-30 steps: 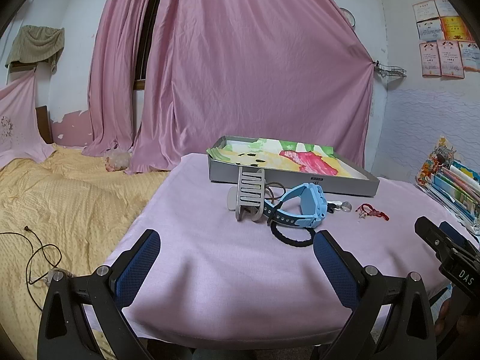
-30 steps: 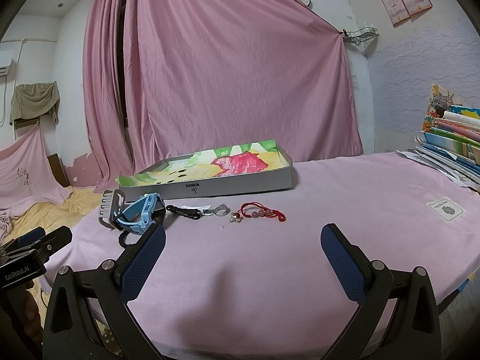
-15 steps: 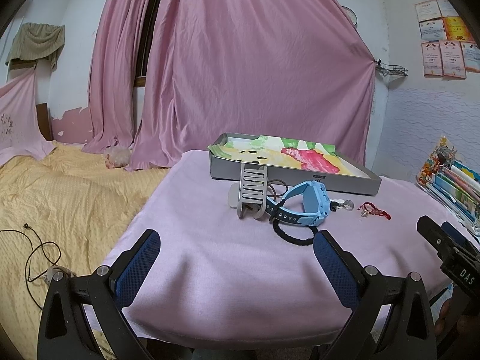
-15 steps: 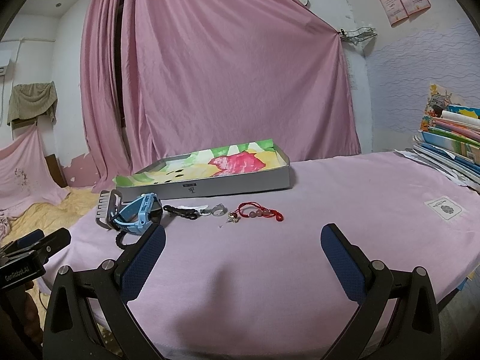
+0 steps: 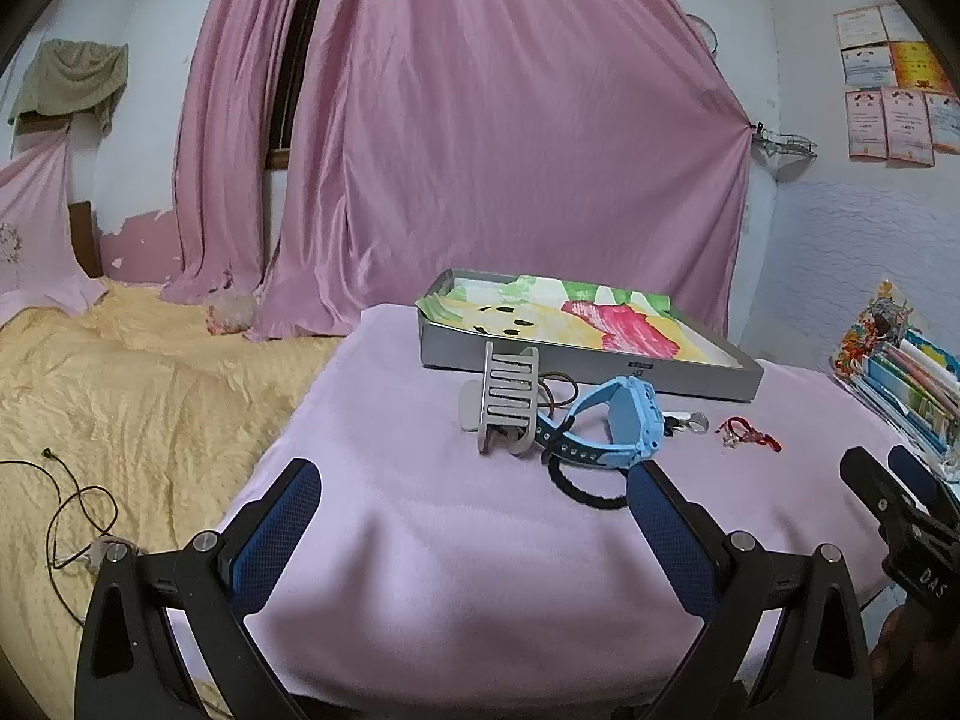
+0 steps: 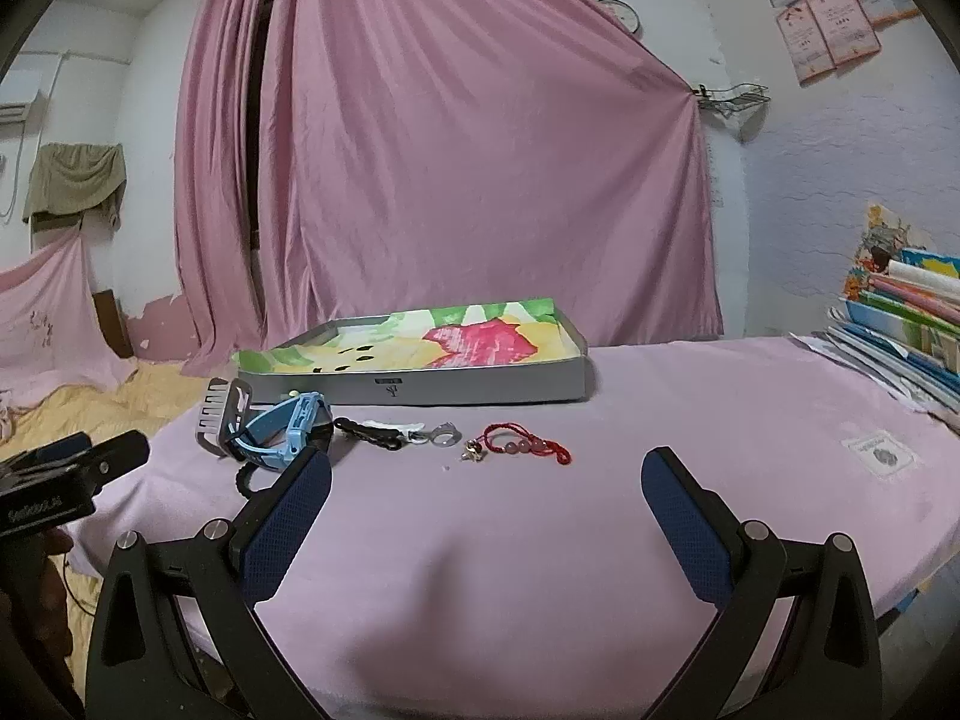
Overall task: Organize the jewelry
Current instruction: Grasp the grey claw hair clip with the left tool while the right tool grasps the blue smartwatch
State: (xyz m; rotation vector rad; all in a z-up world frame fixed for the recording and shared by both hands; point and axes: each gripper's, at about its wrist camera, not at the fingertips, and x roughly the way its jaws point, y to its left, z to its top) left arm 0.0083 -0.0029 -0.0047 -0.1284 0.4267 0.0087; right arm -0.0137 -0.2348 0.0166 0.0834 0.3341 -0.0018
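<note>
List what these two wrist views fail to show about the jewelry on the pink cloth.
- Black hair tie: partly hidden under the blue watch and behind a left finger in the left view.
- Brown cord: mostly hidden behind the grey stand; its type is unclear.
- Small charm beside the red bracelet: too small to identify.
- Tray floor: wall hides part of it in both views.

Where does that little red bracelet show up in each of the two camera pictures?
Left wrist view: red bracelet, right of centre, right of the blue watch.
Right wrist view: red bracelet, about centre, right of the watch.
Shared landmark: grey tray behind it.
</note>
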